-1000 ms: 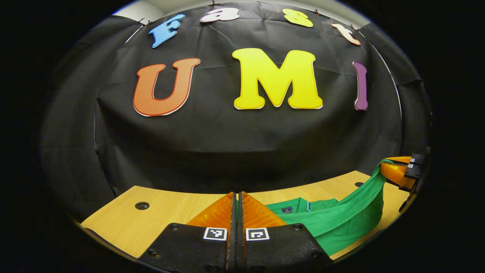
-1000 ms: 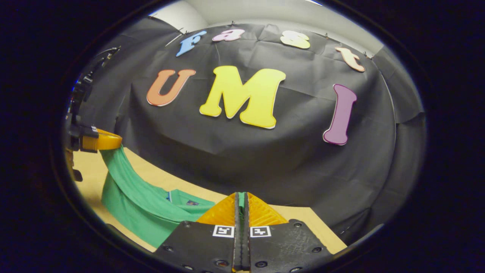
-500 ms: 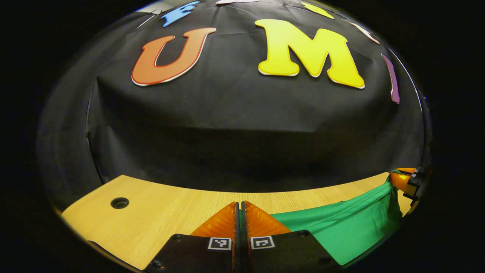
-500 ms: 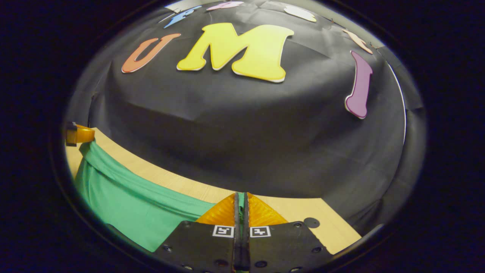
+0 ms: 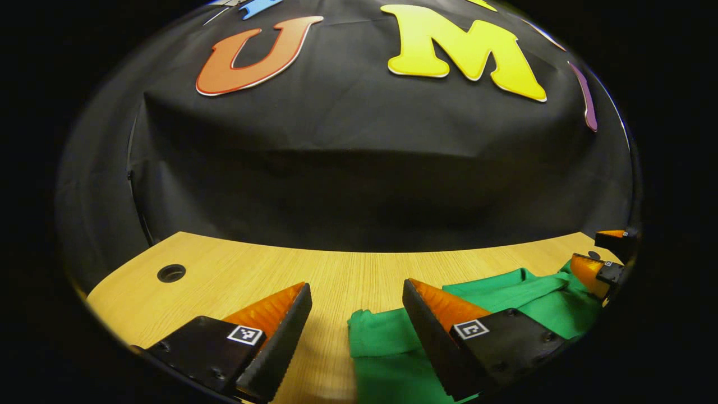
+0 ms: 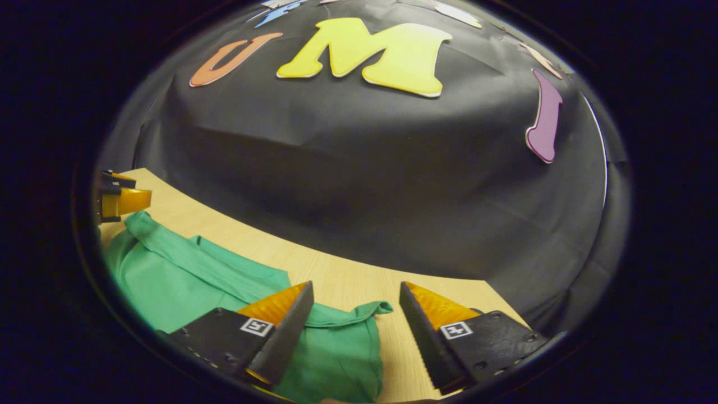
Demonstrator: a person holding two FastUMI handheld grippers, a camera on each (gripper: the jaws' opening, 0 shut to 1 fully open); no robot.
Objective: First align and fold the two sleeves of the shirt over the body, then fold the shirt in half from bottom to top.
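Green shirt (image 5: 387, 348) flat on table, between parted left claw (image 5: 355, 292) fingers.

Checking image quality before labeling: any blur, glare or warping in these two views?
Left gripper view: sharp; fisheye bows the table edge; soft shadow by the left tongs; no glare on the green shirt. Right gripper view: sharp centrally, table edge slanted and curved, shirt dims toward the rim beside the right tongs.

one green shirt (image 5: 521, 292) lies at the table's four o'clock side. one wooden table (image 5: 348, 269), with one round hole (image 5: 171, 273) at nine o'clock. two grippers, left gripper (image 5: 356, 297) and right gripper (image 6: 354, 300), each with two fingers spread apart.
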